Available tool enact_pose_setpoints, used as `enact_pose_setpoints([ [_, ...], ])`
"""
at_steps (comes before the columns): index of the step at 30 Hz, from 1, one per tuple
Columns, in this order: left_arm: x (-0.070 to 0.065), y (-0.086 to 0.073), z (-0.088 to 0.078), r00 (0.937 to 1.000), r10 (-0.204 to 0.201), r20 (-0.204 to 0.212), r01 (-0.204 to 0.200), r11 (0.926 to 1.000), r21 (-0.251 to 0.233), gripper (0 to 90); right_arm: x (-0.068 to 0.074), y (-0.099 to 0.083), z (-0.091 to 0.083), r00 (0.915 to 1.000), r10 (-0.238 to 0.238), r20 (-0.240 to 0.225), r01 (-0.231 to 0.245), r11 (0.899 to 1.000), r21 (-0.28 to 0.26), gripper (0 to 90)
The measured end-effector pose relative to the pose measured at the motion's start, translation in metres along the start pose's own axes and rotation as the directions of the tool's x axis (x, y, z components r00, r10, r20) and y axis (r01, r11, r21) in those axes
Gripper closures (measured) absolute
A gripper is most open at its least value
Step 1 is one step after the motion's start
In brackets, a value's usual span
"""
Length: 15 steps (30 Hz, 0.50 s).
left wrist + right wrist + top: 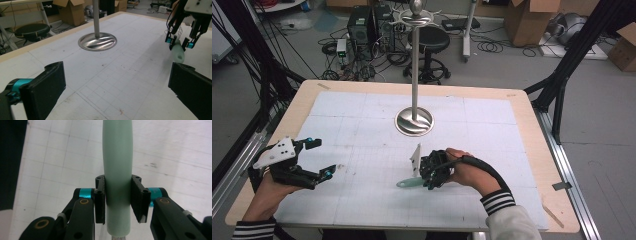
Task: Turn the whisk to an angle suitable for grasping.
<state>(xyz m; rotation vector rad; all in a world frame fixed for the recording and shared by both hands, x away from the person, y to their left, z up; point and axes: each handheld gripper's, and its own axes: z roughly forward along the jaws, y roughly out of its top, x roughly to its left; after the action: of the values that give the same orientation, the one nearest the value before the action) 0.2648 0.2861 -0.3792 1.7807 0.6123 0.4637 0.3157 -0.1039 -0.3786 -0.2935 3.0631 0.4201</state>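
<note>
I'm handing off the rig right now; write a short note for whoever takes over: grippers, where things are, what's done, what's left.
Right gripper: shut on the pale green handle of a wire whisk, low over the white gridded mat, near the table's front centre.
Left gripper: open, holding nothing, at the mat's left side.
Tall metal stand with round base: upright behind the whisk, its top hooks bare.
Done: whisk gripped.
Left: probably lift it and hang it on the stand; that is a guess from the layout.
</note>
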Motion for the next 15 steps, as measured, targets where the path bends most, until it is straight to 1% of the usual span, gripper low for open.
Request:
enact_pose_setpoints([
  [3, 0.001, 0.0, 0.001, 1.0, -0.001, -0.001, 0.001, 1.0, 0.002, 1.7, -0.001, -0.006, -0.011, 0.9995, 0.028, 0.013, -0.027, 0.999, -0.035, 68.1],
  [7, 0.001, 0.0, 0.001, 1.0, 0.001, -0.001, -0.001, 1.0, 0.002, 1.7, -0.002, -0.012, -0.021, 0.9977, 0.054, 0.041, -0.051, 0.996, -0.07, 68.2],
  [8, 0.001, 0.0, 0.001, 1.0, 0.002, 0.0, -0.002, 1.0, 0.003, 1.7, -0.003, -0.013, -0.023, 0.9981, 0.054, 0.029, -0.052, 0.996, -0.079, 68.2],
  [10, 0.001, 0.0, 0.001, 1.0, -0.002, -0.004, 0.002, 1.0, -0.001, 1.7, -0.004, -0.016, -0.028, 0.9965, 0.07, 0.046, -0.065, 0.993, -0.096, 68.2],
  [11, 0.001, 0.0, 0.001, 1.0, -0.001, -0.004, 0.001, 1.0, -0.001, 1.7, -0.005, -0.018, -0.03, 0.9966, 0.075, 0.036, -0.07, 0.991, -0.11, 68.2],
  [12, 0.001, 0.0, 0.001, 1.0, -0.002, -0.004, 0.002, 1.0, -0.001, 1.7, -0.005, -0.02, -0.032, 0.9951, 0.089, 0.042, -0.083, 0.989, -0.121, 68.2],
  [15, 0.001, 0.0, 0.001, 1.0, 0.002, -0.003, -0.002, 1.0, 0.004, 1.7, -0.006, -0.024, -0.039, 0.9921, 0.112, 0.056, -0.102, 0.983, -0.152, 68.2],
])
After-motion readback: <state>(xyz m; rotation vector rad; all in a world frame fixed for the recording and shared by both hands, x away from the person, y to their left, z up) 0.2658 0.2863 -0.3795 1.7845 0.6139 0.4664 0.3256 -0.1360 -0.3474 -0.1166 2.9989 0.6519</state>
